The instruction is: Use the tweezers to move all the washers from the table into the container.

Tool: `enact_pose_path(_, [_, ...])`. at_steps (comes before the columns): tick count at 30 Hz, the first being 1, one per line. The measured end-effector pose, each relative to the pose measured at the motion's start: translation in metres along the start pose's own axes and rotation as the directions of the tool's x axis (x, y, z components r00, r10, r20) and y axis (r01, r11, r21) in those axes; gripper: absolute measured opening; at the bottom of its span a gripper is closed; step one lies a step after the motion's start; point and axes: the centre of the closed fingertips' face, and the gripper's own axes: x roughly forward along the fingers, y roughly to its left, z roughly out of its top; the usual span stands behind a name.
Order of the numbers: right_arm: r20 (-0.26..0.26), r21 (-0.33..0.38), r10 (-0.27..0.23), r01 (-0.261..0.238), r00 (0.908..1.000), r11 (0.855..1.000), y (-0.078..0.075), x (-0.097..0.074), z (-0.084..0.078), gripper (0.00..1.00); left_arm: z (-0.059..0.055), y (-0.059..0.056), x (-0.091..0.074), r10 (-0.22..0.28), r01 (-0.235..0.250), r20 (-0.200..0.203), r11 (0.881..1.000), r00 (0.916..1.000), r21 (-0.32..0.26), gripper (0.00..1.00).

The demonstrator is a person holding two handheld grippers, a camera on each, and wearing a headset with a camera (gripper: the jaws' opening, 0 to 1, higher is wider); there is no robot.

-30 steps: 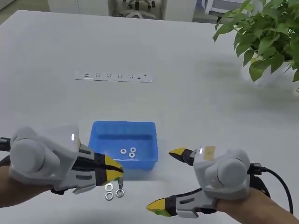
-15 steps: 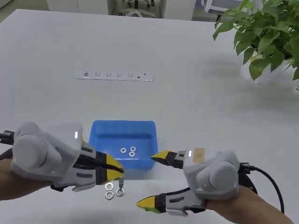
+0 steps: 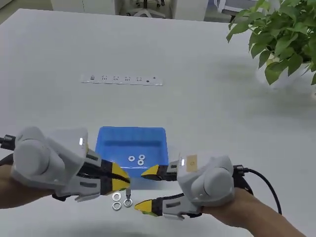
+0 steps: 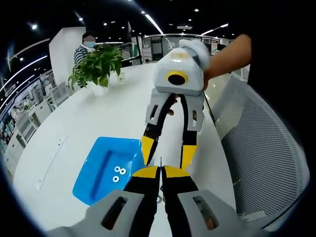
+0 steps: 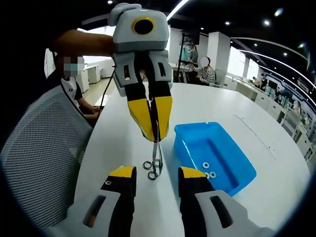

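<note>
where the left gripper (image 3: 126,181) sits over the left side of the desk (image 3: 197,98), its yellow jaws are pinched tight on the tweezers (image 5: 157,158), with no gap between them in the left gripper view. the tweezers stand steeply, their long axis running from the jaws down to the desk, tips pointing down among the loose washers (image 3: 121,201). in the right gripper view the tips touch the washer nearest that camera, but whether they grip it i cannot tell. the three loose washers lie close together just outside the near wall of the container (image 3: 101,144), between it and the near edge of the desk. the right gripper (image 3: 141,189) faces the left one from the right, jaws spread wide and holding nothing. one jaw tip is by the container's near right corner, the other nearer the desk edge, both just beside the loose washers. three other washers (image 3: 138,159) lie on the container's floor, toward its near wall. beyond the far wall a broad stretch of bare desk runs to a power strip (image 3: 121,79), and a plant (image 3: 279,39) stands toward the far right corner. a mesh chair (image 5: 44,148) sits just past the near edge.
</note>
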Motion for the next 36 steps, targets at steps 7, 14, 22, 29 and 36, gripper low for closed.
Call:
enact_pose_path(7, [-0.020,-0.037,0.038,-0.039,0.9991,0.999,0.006,0.014,-0.001,0.25,-0.001,0.000,-0.001,-0.001,0.001,-0.003,1.000,1.0000,0.002,0.05])
enact_pose_path(14, [-0.048,-0.100,0.052,-0.056,0.9975,0.993,0.006,0.025,0.001,0.18,-0.002,0.000,-0.002,-0.006,0.006,-0.003,1.000,1.0000,0.003,0.05])
enact_pose_path(22, [-0.083,-0.146,0.055,-0.067,0.9950,0.987,0.003,0.031,-0.003,0.12,-0.005,0.001,-0.004,-0.011,0.011,-0.006,1.000,0.9999,0.007,0.06])
enact_pose_path(29, [-0.088,-0.154,0.052,-0.065,0.9948,0.986,0.004,0.033,-0.004,0.11,-0.006,0.002,-0.004,-0.015,0.015,-0.006,1.000,0.9999,0.008,0.05])
enact_pose_path(36, [-0.083,-0.133,0.060,-0.070,0.9947,0.989,0.003,0.033,-0.004,0.10,-0.007,0.001,-0.004,-0.016,0.016,-0.006,1.000,0.9999,0.009,0.05])
